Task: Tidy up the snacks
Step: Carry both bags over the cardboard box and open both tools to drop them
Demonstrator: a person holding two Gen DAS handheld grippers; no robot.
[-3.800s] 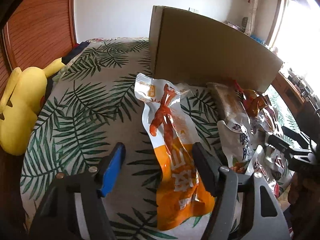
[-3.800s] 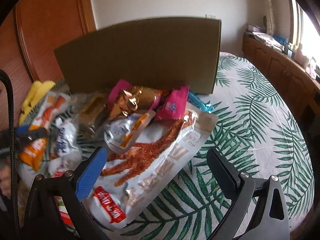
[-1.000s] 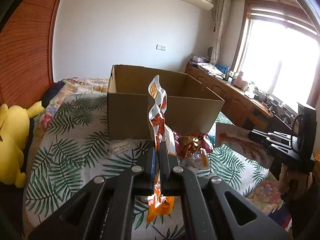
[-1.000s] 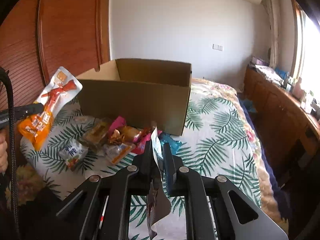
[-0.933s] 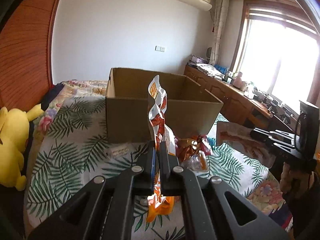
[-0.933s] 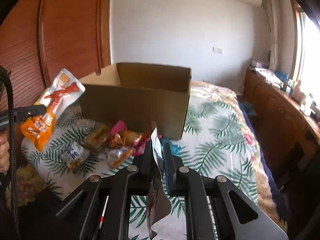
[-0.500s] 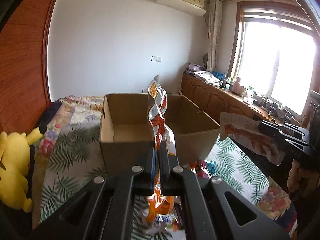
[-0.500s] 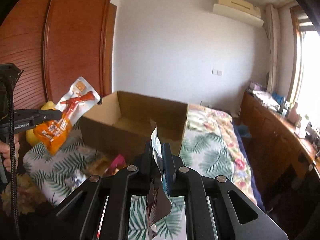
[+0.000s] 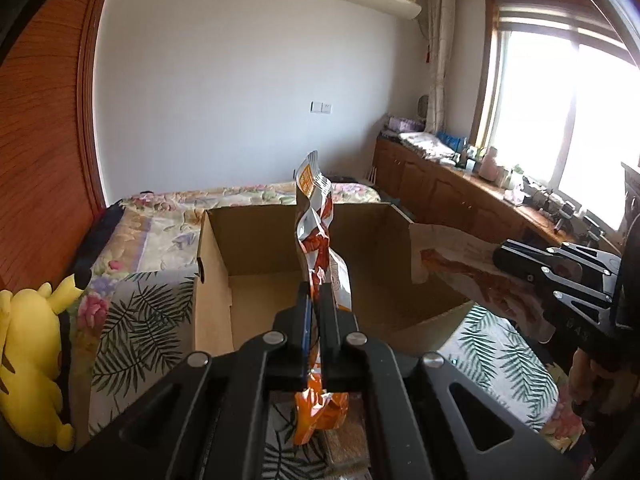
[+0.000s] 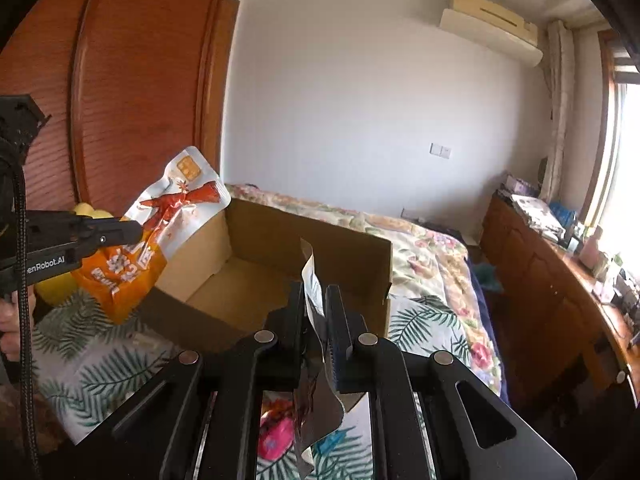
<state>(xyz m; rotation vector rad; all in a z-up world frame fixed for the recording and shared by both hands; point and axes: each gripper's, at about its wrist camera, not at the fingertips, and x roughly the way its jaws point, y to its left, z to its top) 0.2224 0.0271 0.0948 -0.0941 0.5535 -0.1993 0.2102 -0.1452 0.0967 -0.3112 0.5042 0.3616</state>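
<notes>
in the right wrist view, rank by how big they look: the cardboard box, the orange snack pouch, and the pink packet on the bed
1. cardboard box
2. orange snack pouch, though held nearer the camera, which may inflate it
3. pink packet, partly hidden behind the right tongs

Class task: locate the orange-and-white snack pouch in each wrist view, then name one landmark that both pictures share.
Left wrist view: the orange-and-white pouch stands edge-on at centre, clamped in the left gripper.
Right wrist view: it shows face-on at left.
Shared landmark: the open cardboard box.
</notes>
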